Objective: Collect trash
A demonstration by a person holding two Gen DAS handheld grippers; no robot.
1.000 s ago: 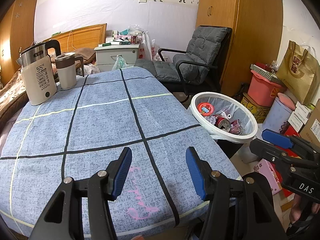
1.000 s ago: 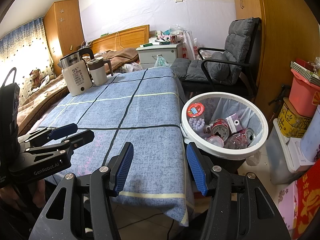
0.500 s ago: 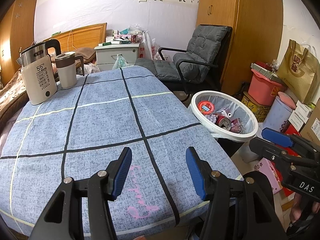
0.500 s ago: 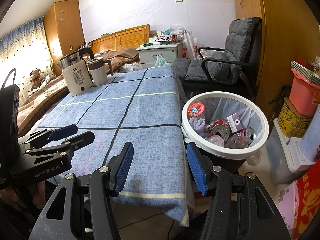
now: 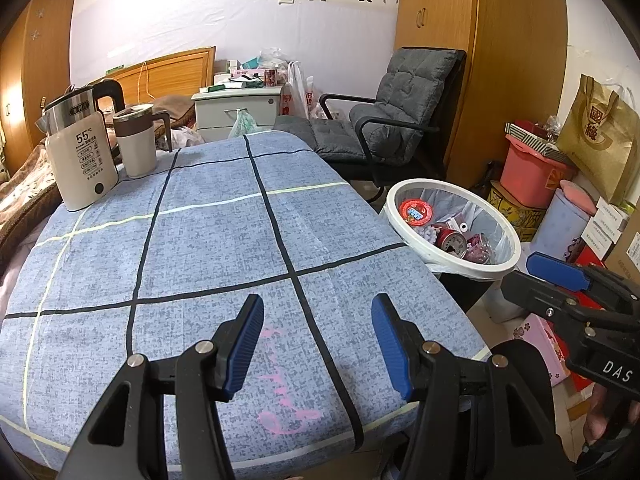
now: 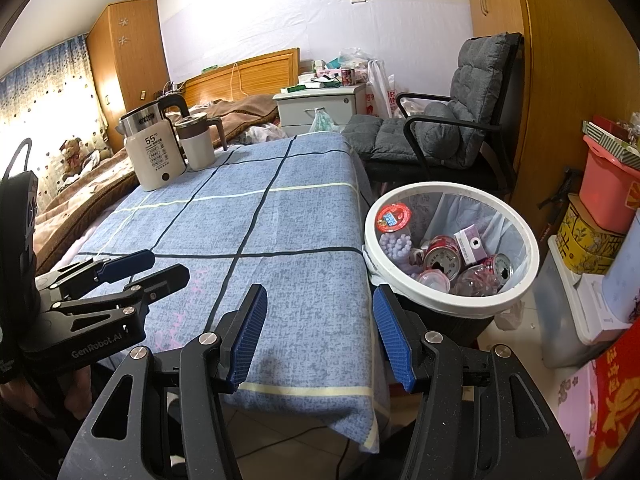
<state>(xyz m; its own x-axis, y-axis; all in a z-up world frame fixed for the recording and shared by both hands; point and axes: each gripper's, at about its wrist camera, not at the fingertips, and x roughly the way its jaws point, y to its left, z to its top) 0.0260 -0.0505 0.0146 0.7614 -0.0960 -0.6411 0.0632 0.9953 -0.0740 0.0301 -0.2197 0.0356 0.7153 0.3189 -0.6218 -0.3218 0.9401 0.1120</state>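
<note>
Both hand-held grippers, left hand-held gripper (image 5: 318, 338) and right hand-held gripper (image 6: 320, 332), still spread, trash bin (image 6: 520, 288) unmoved

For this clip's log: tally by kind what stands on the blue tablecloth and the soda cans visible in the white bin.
Electric kettle: 1
Lidded mug: 1
Soda cans in the white bin: 2 clearly visible, one near the middle, one to its right; more may be buried
Total: 4
No loose trash shows on the tablecloth.
</note>
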